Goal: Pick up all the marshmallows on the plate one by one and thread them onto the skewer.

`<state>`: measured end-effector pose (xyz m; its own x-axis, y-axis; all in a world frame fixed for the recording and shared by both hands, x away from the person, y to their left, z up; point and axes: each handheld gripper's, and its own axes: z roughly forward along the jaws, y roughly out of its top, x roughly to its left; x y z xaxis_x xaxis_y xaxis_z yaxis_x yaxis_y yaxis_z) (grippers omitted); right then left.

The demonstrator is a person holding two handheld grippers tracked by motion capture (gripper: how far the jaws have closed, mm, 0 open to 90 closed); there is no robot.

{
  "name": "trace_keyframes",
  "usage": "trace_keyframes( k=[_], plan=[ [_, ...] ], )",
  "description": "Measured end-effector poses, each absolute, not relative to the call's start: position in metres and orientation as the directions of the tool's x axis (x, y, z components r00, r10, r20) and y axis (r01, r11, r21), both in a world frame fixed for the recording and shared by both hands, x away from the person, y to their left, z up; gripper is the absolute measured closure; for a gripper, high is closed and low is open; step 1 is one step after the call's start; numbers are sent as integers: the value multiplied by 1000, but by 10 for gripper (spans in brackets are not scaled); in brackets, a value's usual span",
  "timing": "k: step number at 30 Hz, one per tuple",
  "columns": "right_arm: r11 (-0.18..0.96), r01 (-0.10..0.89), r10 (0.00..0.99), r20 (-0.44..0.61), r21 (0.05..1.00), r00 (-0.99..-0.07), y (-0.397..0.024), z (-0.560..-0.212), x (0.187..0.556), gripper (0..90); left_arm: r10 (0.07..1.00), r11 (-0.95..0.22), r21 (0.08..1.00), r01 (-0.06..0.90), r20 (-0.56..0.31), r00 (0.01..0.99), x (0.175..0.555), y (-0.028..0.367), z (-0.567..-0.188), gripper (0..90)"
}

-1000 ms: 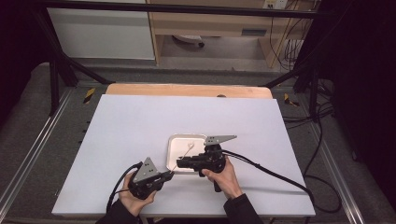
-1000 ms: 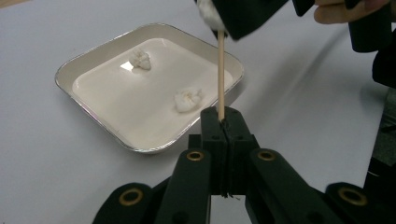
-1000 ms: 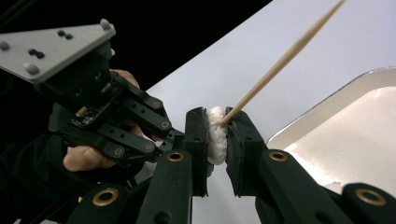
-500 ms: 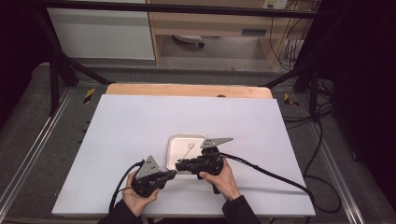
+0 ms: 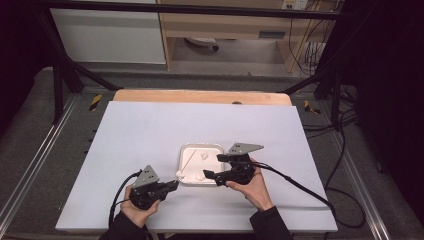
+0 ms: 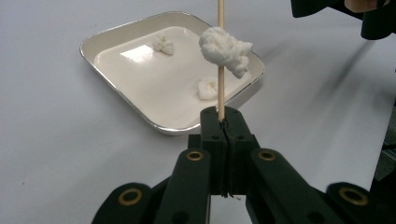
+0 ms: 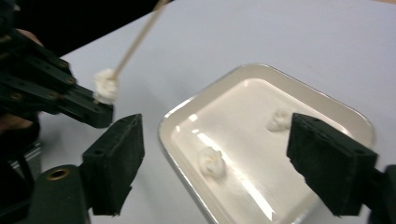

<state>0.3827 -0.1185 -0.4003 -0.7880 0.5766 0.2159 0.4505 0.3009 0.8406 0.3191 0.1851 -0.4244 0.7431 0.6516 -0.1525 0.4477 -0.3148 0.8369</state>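
a thin wooden skewer point(image 6: 220, 60) is being pinched between the pressed-together jaws of the left gripper point(image 6: 221, 122), near the desk's near edge, left of its middle. a white fluffy cotton-like lump point(image 6: 224, 48) is being carried on the skewer, partway up its shaft. just beyond it, a shallow white square tray with a metal rim point(image 5: 186, 150) is lying near the middle of the desk point(image 5: 150, 130), with two smaller white tufts point(image 7: 211, 162) resting loose inside. the right gripper point(image 7: 215, 158) is being held over the tray's right side; its jaws have just been opening and are standing spread wide, with nothing between the pads.
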Motion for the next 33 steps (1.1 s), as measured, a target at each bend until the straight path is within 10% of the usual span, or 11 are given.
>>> trace_keyframes(
  k=[14, 33],
  plan=[
    [351, 456, 652, 136, 818, -746, -124, -410, 395, 18, 670, -298, 831, 469, -168, 723, 321, 202, -425, 883],
    [382, 482, 697, 97, 789, -711, -91, -412, 427, 44, 675, -293, 834, 468, -166, 719, 323, 205, -425, 883]
  ],
)
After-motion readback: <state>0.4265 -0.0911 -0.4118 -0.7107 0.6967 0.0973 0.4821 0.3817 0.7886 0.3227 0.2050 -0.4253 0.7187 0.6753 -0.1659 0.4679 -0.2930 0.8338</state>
